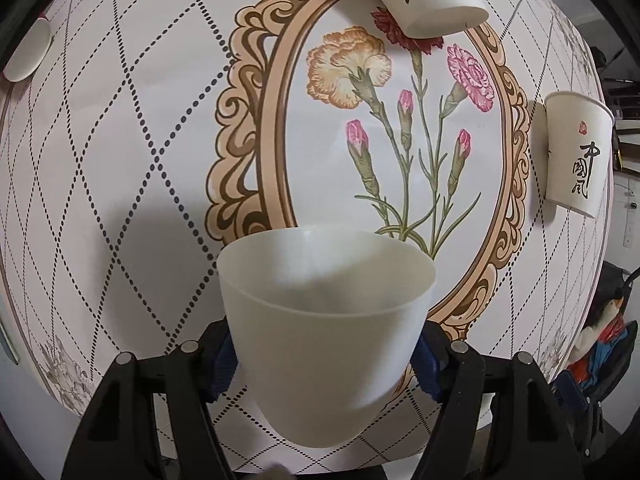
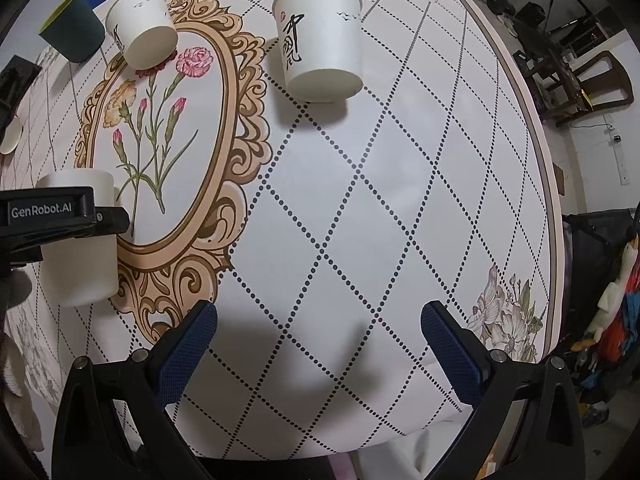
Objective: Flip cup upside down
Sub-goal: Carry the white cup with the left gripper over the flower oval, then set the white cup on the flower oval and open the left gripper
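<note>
Cup, translucent white plastic, tapered: held clamped between the blue-padded fingers of the left gripper, mouth turned away from the wrist camera, base nearest the lens. In the right wrist view the same cup is seen at the left edge, gripped about its middle by the black left gripper, above the tablecloth.

Right gripper: blue-padded fingers spread wide apart, nothing between them, held over the cloth.

Tablecloth, white, printed with dotted diamond lines and an ornate tan oval frame of carnations: spread over a round table.

Paper cup, white, black calligraphy: standing mouth up, right of the oval frame.

Second paper cup, white, same calligraphy: standing at the frame's top edge, on a printed red flower.

Dark teal cup with yellow-green interior: just left of the second paper cup.

Small pale dish: partly visible at the left edge.
</note>
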Motion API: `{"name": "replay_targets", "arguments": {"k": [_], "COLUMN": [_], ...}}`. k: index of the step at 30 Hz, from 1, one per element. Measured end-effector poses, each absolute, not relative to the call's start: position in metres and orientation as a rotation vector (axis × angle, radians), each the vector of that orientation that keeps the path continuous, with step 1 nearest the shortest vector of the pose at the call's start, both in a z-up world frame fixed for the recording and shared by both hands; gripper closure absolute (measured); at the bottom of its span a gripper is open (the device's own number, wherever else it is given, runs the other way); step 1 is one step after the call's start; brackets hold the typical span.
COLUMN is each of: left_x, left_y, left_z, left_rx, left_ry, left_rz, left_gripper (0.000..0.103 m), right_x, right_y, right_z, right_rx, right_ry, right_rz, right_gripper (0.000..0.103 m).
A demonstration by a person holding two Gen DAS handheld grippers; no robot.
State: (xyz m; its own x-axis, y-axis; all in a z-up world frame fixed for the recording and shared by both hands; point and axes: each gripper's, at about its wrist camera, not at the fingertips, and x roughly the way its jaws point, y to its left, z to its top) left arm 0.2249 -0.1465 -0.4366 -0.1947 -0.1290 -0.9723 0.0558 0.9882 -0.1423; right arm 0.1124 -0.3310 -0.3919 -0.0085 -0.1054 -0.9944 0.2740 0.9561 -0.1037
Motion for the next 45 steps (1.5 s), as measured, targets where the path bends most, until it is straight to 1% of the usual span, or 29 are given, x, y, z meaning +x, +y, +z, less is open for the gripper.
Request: {"name": "replay_targets", "arguments": {"k": [7,9,14,21,24,29,33,36,41,45], "left_x": [0.223,0.223,0.224,0.225,0.225,0.215,0.201,0.189,0.176,0.173], "left_y": [-0.153,-0.155,-0.154,-0.154,-0.151,-0.137,-0.112,-0.084,-0.043,-0.014], "left_z": [-0.441,-0.443,-0.444,-0.427,-0.411,-0.361,-0.317,-0.296,-0.286,-0.294], "left_rx": [-0.040,-0.030,-0.032,-0.038,-0.062,-0.084,-0.085,-0.075,-0.066,-0.020], "left_ry": [1.765,1.764,1.762,1.742,1.727,1.644,1.568,1.527,1.490,1.473], "left_rz": [-0.158,-0.158,-0.157,-0.170,-0.177,-0.190,-0.170,-0.134,-0.102,-0.063], "left_gripper": [0.032,0.026,0.026,0.025,0.025,0.025,0.025,0.025,0.025,0.025], "right_x": [0.117,0.117,0.115,0.112,0.110,0.108,0.108,0.111,0.118,0.124], "right_y": [-0.328,-0.328,-0.332,-0.337,-0.338,-0.335,-0.320,-0.301,-0.266,-0.240], "right_z": [-0.387,-0.386,-0.387,-0.386,-0.383,-0.369,-0.355,-0.342,-0.323,-0.309], "right_rx": [0.137,0.138,0.145,0.155,0.158,0.174,0.174,0.138,0.092,-0.001], "right_ry": [1.545,1.544,1.545,1.539,1.533,1.514,1.504,1.490,1.480,1.474], "right_rz": [-0.316,-0.320,-0.328,-0.338,-0.336,-0.307,-0.237,-0.180,-0.123,-0.114], "right_gripper": [0.000,0.000,0.000,0.000,0.000,0.000,0.000,0.000,0.000,0.000]}}
